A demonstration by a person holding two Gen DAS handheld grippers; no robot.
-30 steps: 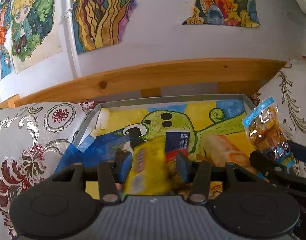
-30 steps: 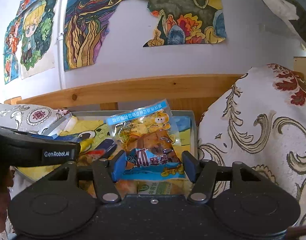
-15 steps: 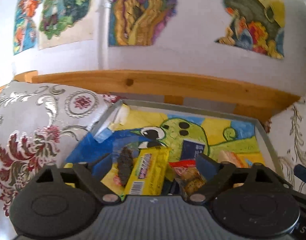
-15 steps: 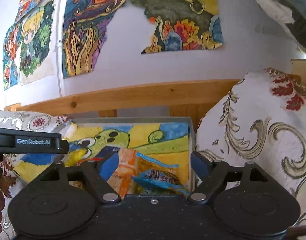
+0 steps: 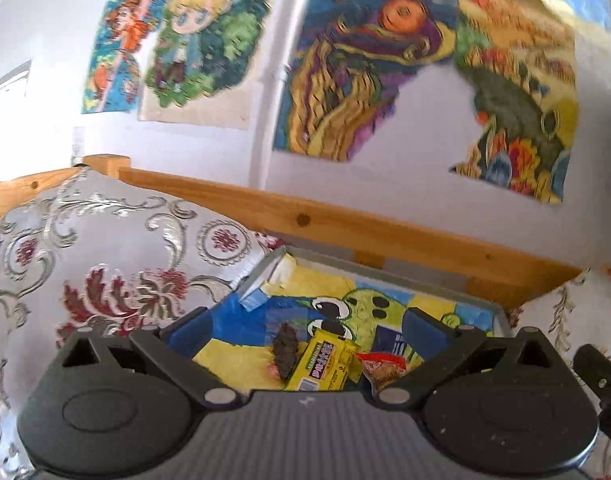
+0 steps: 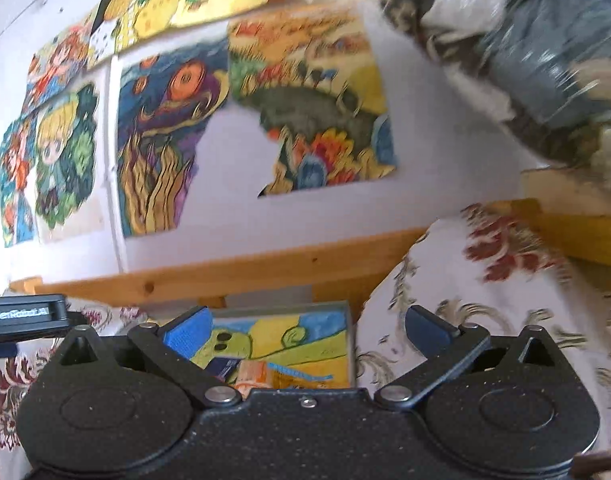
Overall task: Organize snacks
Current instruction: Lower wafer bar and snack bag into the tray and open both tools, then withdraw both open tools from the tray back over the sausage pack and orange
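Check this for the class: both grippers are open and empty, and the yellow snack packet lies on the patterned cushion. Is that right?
Not quite. The yellow snack packet lies in the tray, as the left wrist view shows. The left gripper and right gripper are indeed open and empty.

From my left camera, the shallow grey tray with a painted cartoon lining (image 5: pixel 385 276) sits between two floral-patterned cushions, one (image 5: pixel 105 264) to its left, the other (image 5: pixel 585 304) to its right. Behind it runs a pale wooden rail (image 5: pixel 345 228), and behind that the white wall with painted pictures (image 5: pixel 345 72). In the tray, a dark brown lump (image 5: pixel 286 350) lies left of a yellow wrapped snack bar (image 5: pixel 321 364), touching it; a clear packet with a red top (image 5: pixel 381 368) lies just right, before a dark blue packet (image 5: pixel 391 344).
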